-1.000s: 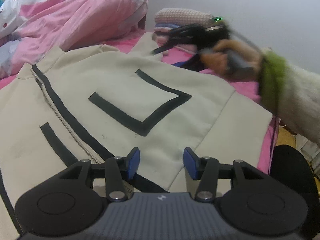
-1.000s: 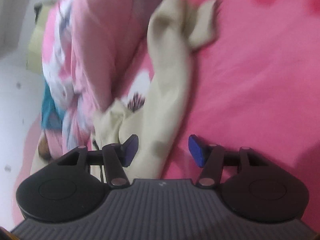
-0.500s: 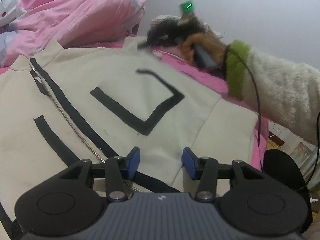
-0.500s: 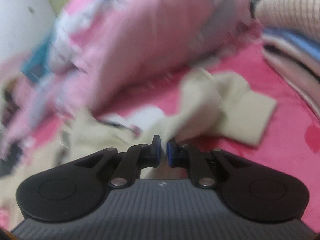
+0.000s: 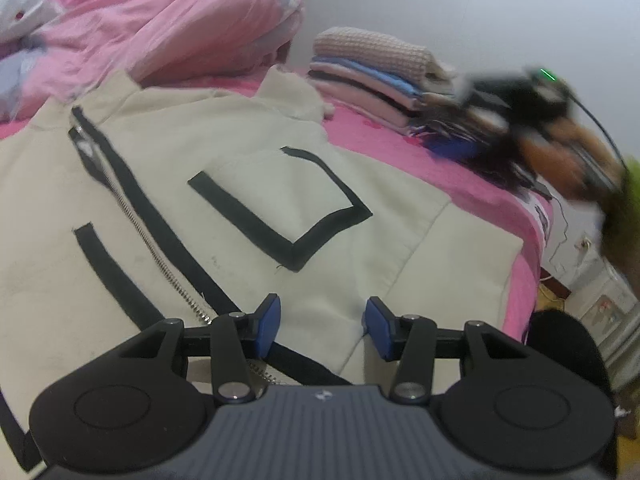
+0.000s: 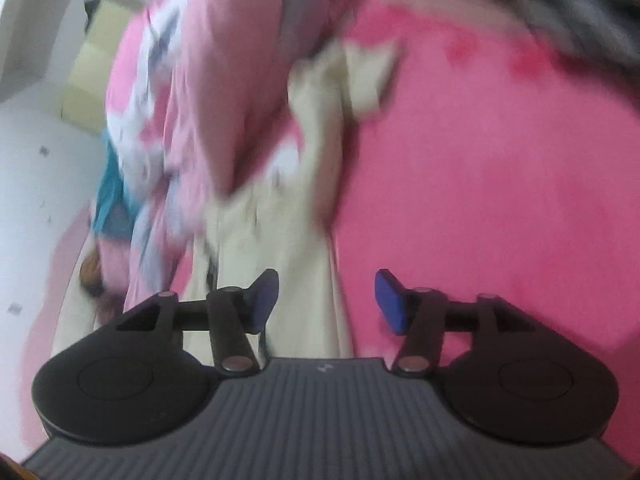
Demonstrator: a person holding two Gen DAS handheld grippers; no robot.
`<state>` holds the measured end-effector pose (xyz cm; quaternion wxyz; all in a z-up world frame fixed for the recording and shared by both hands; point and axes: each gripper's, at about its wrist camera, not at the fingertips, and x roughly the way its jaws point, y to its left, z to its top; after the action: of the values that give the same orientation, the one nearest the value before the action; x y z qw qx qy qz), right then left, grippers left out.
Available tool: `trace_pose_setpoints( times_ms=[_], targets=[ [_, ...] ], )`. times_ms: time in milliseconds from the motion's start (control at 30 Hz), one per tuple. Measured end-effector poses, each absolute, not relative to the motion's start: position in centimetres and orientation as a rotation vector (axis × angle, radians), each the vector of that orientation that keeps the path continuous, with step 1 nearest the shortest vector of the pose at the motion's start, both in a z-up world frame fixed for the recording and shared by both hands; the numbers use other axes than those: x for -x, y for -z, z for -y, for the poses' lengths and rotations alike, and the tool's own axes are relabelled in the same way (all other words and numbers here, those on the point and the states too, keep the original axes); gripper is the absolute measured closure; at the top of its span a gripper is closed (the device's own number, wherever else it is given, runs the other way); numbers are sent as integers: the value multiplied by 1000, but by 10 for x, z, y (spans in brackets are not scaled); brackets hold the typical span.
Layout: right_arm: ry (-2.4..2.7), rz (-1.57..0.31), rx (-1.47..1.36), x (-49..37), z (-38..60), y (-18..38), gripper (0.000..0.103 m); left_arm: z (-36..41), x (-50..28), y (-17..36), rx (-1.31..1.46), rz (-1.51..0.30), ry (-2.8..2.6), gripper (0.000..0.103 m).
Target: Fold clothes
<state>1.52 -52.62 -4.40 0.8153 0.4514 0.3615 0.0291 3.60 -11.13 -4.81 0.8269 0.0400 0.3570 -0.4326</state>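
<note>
- The cream jacket [image 5: 248,216] lies flat on the pink bed [image 5: 472,184], zipper running lengthwise toward the collar at upper left.
- Left hand-held gripper [image 5: 322,322] hovers over it, jaws apart, empty.
- Right hand-held gripper [image 6: 326,298] has just been opening; nothing sits between its jaws.

Left wrist view: low and close over the cream jacket [image 5: 248,216], facing across the bed toward the white wall [image 5: 460,12] at upper right, with the folded stack [image 5: 372,68] near the frame's middle top. Right wrist view: blurred, tilted steeply down at the pink sheet [image 6: 500,184], jacket sleeve [image 6: 316,184] running up the centre. Shared by both: the jacket, the sheet, the pink quilt [image 5: 152,28] at upper left.
</note>
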Motion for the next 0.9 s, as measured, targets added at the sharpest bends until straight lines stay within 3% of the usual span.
trace_pose_setpoints(
  times_ms=[133, 400, 667, 900],
  targets=[
    [-78, -868, -964, 38, 501, 63, 49, 117, -39, 40, -69, -826, 872, 54],
    [-189, -786, -1030, 99, 480, 82, 51, 120, -36, 37, -42, -866, 797, 54],
    [-179, -658, -969, 119, 477, 101, 88, 122, -28, 40, -60, -834, 781, 53],
    [-180, -600, -979, 121, 481, 109, 90, 125, -26, 38, -57, -842, 744, 50]
  ],
)
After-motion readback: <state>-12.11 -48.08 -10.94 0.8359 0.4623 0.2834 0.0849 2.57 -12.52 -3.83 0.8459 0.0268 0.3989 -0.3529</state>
